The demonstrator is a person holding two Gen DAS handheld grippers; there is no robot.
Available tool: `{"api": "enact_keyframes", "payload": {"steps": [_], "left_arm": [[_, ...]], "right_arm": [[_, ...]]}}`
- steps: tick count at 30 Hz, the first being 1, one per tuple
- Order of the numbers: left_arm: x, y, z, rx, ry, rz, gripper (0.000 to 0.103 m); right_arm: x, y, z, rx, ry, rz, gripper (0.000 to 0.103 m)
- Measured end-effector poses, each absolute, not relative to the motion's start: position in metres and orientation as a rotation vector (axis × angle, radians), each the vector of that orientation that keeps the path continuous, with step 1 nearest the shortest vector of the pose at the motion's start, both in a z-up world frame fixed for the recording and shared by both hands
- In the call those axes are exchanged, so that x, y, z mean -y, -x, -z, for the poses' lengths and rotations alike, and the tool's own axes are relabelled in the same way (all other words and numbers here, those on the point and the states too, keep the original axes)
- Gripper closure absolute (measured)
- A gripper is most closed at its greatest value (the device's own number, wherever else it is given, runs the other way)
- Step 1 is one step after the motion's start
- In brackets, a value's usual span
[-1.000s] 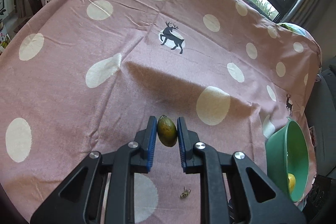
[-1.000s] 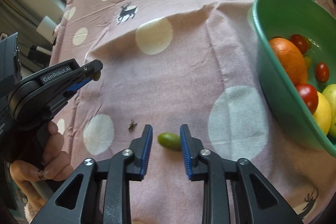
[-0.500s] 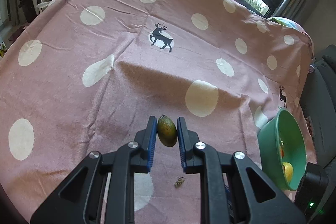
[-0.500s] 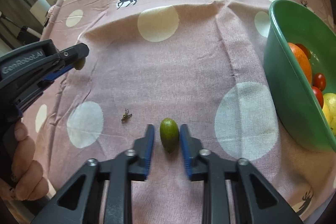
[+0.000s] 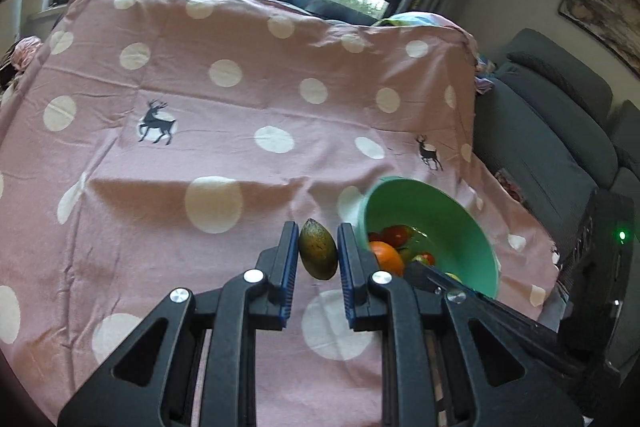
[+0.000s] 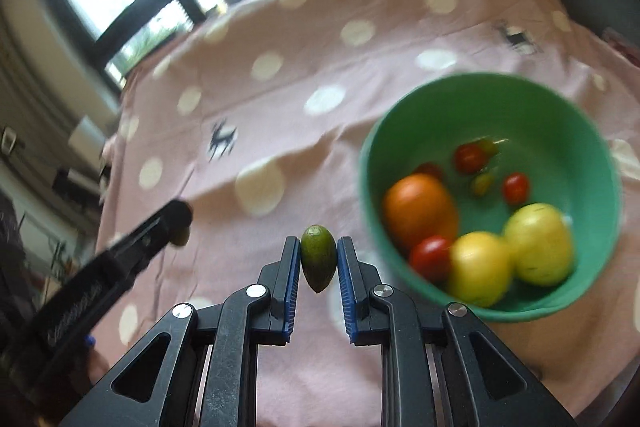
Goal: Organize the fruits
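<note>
We see the left hand-held gripper (image 5: 318, 247) clamped on a mango (image 5: 318, 249), lower centre; the right hand-held gripper (image 6: 318, 259) pinches a lime (image 6: 318, 258) left of the bowl (image 6: 576, 131).

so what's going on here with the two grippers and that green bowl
A person is sorting fruit with a handheld gripper in each hand. The left gripper is shut on a yellowish-green fruit, and the right gripper is shut on a small green fruit. Both fruits are held above the pink spotted cloth, beside the green bowl. The bowl already holds an orange, two yellow fruits and several small red tomatoes. Neither held fruit is in the bowl yet.
</note>
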State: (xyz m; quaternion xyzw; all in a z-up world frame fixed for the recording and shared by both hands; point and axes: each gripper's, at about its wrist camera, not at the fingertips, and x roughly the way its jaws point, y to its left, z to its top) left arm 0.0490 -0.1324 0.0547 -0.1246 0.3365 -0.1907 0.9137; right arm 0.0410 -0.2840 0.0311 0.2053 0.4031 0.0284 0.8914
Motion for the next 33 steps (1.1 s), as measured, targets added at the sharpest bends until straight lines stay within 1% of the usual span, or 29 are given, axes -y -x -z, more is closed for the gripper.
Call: {"api": "enact_keyframes", "payload": {"steps": [8, 13, 14, 15, 16, 17, 18, 19, 20, 21, 22, 23, 25, 29, 33], "left_arm": [[0.196, -0.047, -0.046, -0.677, 0.145, 0.526, 0.084], [0.218, -0.046, -0.035, -0.686, 0.104, 0.543, 0.083], [0.221, -0.045, -0.034, -0.682, 0.084, 0.534, 0.074], [0.223, -0.045, -0.034, -0.679, 0.066, 0.515, 0.071], [0.223, -0.044, -0.034, -0.675, 0.055, 0.496, 0.063], [0.221, -0.044, -0.034, -0.67, 0.05, 0.472, 0.05], [0.218, -0.045, -0.033, -0.671, 0.052, 0.458, 0.044], [0.214, -0.047, -0.033, -0.677, 0.064, 0.446, 0.031], [0.209, -0.049, -0.034, -0.683, 0.085, 0.443, 0.023], [0.204, -0.05, -0.034, -0.688, 0.108, 0.446, 0.019], [0.199, -0.051, -0.035, -0.694, 0.13, 0.45, 0.013], [0.195, -0.052, -0.036, -0.701, 0.144, 0.449, 0.008], [0.193, -0.051, -0.038, -0.703, 0.147, 0.433, 0.005], [0.187, -0.047, -0.042, -0.689, 0.152, 0.427, 0.005], [0.181, -0.042, -0.046, -0.678, 0.157, 0.426, 0.005]], "right_arm": [[0.355, -0.025, -0.024, -0.765, -0.596, 0.123, 0.082], [0.369, -0.027, -0.013, -0.769, -0.633, 0.163, 0.082], [0.37, -0.028, -0.012, -0.765, -0.632, 0.167, 0.082], [0.37, -0.029, -0.012, -0.763, -0.624, 0.17, 0.082], [0.37, -0.027, -0.012, -0.762, -0.614, 0.174, 0.082], [0.37, -0.026, -0.013, -0.754, -0.601, 0.186, 0.082], [0.371, -0.024, -0.015, -0.745, -0.589, 0.204, 0.081], [0.372, -0.02, -0.016, -0.737, -0.581, 0.222, 0.077], [0.376, -0.018, -0.017, -0.728, -0.584, 0.233, 0.073], [0.379, -0.015, -0.017, -0.718, -0.593, 0.237, 0.061], [0.38, -0.013, -0.018, -0.707, -0.605, 0.235, 0.048], [0.381, -0.01, -0.019, -0.697, -0.612, 0.23, 0.045], [0.379, -0.01, -0.021, -0.696, -0.602, 0.223, 0.044], [0.37, -0.009, -0.027, -0.693, -0.567, 0.225, 0.042], [0.365, -0.007, -0.031, -0.686, -0.556, 0.218, 0.036]]}}
